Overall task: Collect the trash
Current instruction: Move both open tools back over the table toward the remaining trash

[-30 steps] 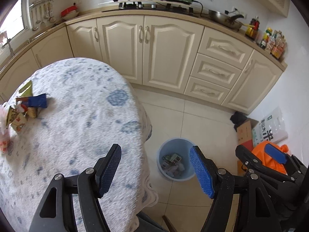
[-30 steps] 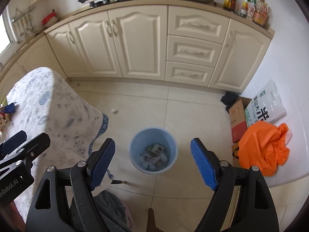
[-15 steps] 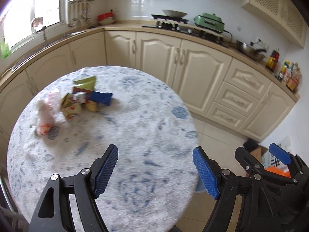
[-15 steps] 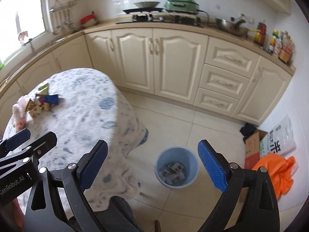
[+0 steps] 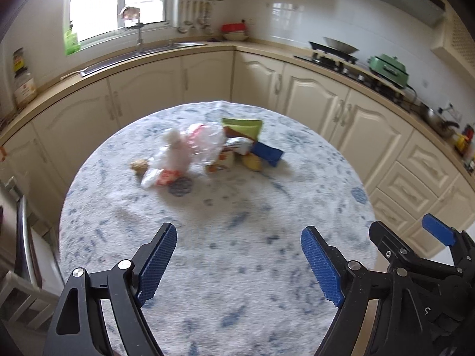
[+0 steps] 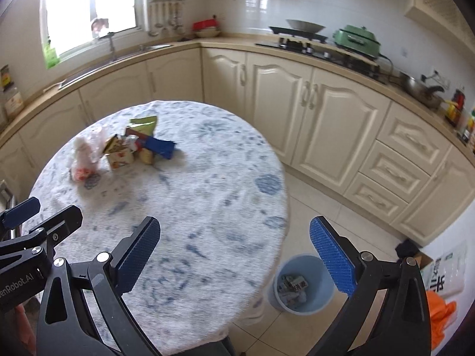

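My left gripper (image 5: 239, 262) and right gripper (image 6: 242, 256) are both opening, nothing between the jaws, over the bare near half of the round table (image 5: 237, 311). One trash pile (image 5: 207, 151) sits far-centre, well clear of every edge. Only my right view shows the one blue bin (image 6: 299, 284) on the floor just right of the table.

Heaped wrappers (image 5: 219, 148) mid-table; blue bin (image 6: 301, 284) floorside.
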